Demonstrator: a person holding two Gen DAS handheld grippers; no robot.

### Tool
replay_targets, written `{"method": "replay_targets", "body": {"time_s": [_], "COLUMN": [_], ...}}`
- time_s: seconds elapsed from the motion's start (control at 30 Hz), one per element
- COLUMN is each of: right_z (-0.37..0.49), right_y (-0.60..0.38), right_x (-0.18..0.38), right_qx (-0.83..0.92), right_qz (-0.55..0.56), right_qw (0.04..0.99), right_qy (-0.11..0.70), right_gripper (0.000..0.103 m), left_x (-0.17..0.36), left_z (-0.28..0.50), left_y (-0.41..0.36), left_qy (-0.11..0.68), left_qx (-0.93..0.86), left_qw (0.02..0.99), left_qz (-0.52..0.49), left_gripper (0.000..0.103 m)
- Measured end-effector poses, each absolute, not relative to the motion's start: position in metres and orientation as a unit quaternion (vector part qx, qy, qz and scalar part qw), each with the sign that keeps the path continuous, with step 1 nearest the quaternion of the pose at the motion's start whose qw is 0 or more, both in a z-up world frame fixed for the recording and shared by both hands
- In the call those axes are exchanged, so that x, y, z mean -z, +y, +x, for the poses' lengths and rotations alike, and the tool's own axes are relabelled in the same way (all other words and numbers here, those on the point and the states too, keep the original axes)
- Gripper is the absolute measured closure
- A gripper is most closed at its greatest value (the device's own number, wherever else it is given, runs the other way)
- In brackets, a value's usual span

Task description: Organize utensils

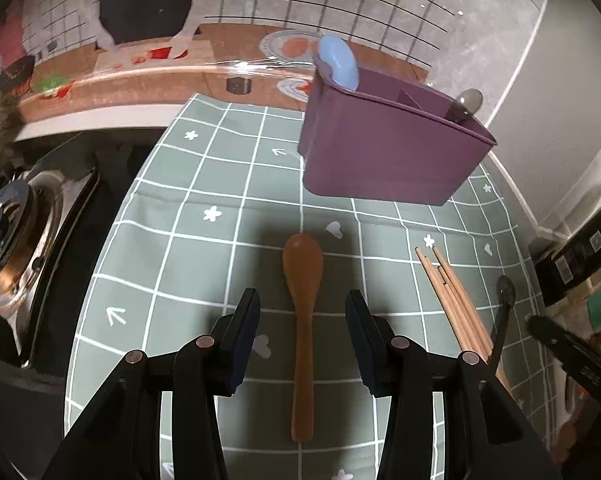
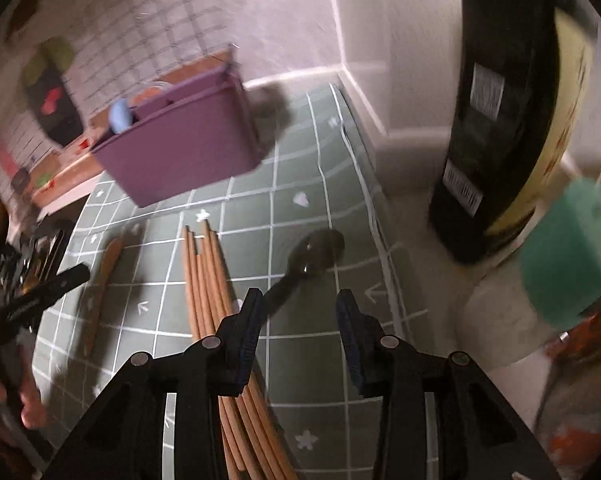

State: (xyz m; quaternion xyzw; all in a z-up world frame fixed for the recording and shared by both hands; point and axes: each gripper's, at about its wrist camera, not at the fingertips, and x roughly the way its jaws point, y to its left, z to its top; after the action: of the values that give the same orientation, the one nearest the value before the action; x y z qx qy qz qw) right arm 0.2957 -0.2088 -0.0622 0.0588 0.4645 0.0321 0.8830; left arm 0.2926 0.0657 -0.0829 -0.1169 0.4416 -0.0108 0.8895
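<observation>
In the left wrist view, the left gripper point(image 1: 302, 322) stands open at the bottom centre, its jaws either side of a wooden spoon point(image 1: 301, 320) lying on the green checked table point(image 1: 172, 240), not pressing it. A purple utensil caddy point(image 1: 384, 144) sits upper right, wooden chopsticks point(image 1: 454, 304) lower right.

In the blurred right wrist view, the right gripper point(image 2: 298, 320) is open and empty at the bottom centre, above the cloth between the chopsticks point(image 2: 208, 280) and a dark spoon point(image 2: 314, 252). The caddy point(image 2: 180, 152) sits upper left.
</observation>
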Motion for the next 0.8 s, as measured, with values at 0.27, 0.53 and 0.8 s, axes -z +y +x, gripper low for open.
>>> {"method": "replay_targets", "body": {"time_s": [0.27, 0.53, 0.8], "right_z": [0.323, 0.347, 0.352], "right_y": [-0.188, -0.167, -0.16], "right_x": [0.088, 0.094, 0.081], "right_qx": [0.007, 0.034, -0.016], "right_qz": [0.033, -0.04, -0.04], "right_qw": [0.874, 0.88, 0.89], "right_qy": [0.485, 0.472, 0.455], "right_gripper": [0.067, 0.067, 0.074], "left_x": [0.083, 0.094, 0.096], "left_z": [0.284, 0.288, 0.296], "left_y": [0.083, 0.097, 0.084], "left_qy": [0.444, 0.456, 0.457], "left_qx": [0.008, 0.006, 0.06], "left_qw": [0.887, 0.878, 0.877], "left_qz": [-0.126, -0.142, -0.138], "left_gripper": [0.058, 0.058, 0.058]}}
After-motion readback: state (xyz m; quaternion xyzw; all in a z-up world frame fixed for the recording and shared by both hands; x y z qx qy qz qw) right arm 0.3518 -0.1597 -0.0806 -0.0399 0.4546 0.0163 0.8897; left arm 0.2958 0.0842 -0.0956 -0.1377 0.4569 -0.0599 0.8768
